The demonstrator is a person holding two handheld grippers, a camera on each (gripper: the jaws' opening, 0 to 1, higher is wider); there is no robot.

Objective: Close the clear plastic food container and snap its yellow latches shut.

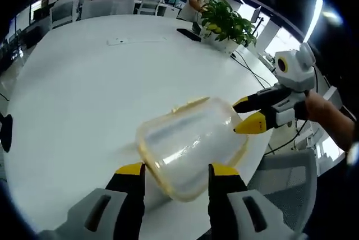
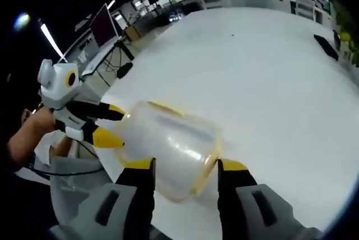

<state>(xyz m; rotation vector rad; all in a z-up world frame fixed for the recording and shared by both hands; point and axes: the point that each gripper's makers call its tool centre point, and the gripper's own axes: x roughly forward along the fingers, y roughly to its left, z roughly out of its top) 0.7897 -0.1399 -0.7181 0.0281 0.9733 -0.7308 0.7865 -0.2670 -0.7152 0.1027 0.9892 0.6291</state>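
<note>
A clear plastic food container (image 1: 188, 142) with a pale yellow rim and latches lies near the edge of the white table (image 1: 78, 100); its lid seems to rest on it. My left gripper (image 1: 177, 169) is open, its yellow-tipped jaws on either side of the container's near end. In the left gripper view, the right gripper (image 1: 245, 115) comes in from the right with its tips at the container's far end. In the right gripper view the container (image 2: 168, 142) lies just beyond my open right gripper (image 2: 186, 165). There the left gripper (image 2: 111, 123) meets the container's left end, jaws apart.
A potted plant (image 1: 227, 24), a black phone (image 1: 188, 33) and a flat white item (image 1: 134, 41) sit at the table's far side. A grey chair (image 1: 280, 178) stands off the near edge. A hand (image 1: 331, 116) holds the right gripper. A monitor (image 2: 104, 24) stands beyond the table.
</note>
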